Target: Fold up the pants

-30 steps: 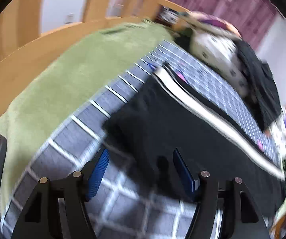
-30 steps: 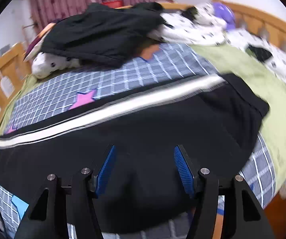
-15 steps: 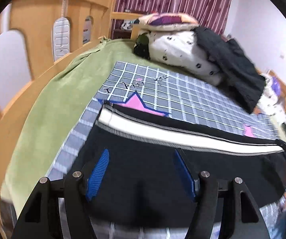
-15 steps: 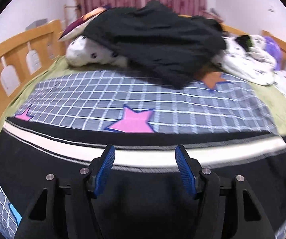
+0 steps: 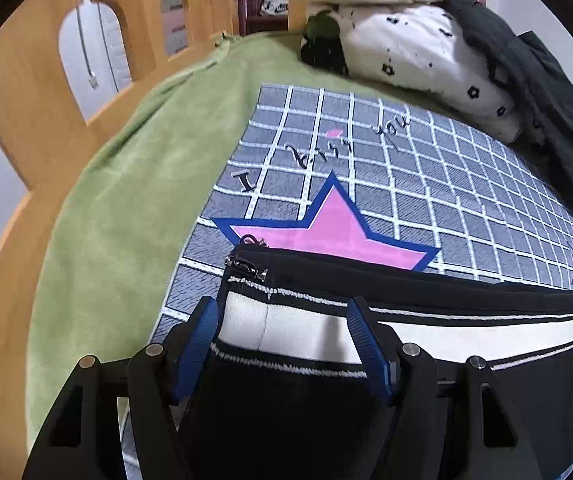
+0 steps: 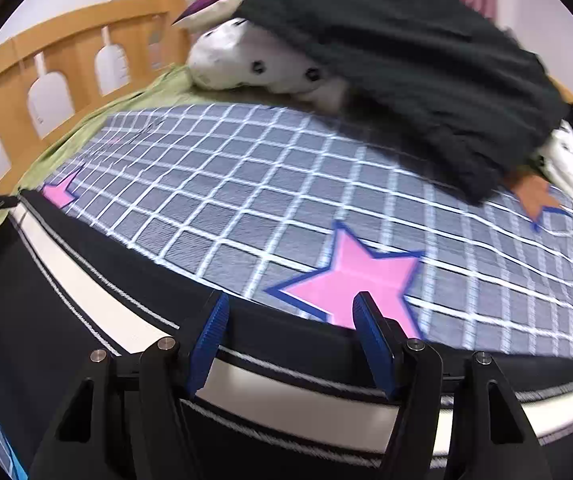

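Black pants (image 5: 306, 408) with a white side stripe lie flat across the near part of the bed; they also show in the right wrist view (image 6: 86, 304). A zipper end (image 5: 246, 266) marks their left end. My left gripper (image 5: 282, 344) is open, low over the striped left end of the pants. My right gripper (image 6: 290, 340) is open, over the far black edge and stripe further right. Neither holds cloth.
The pants lie on a grey checked blanket (image 5: 406, 184) with pink stars (image 6: 350, 276) over a green sheet (image 5: 126, 208). A spotted white pillow (image 5: 414, 48) and a black garment (image 6: 406, 64) pile up at the back. A wooden bed rail (image 5: 38, 92) runs on the left.
Both grippers moved forward over the pants toward the far striped edge and came lower. The left view swung from the green sheet side to face the left end of the pants. Both stayed open.
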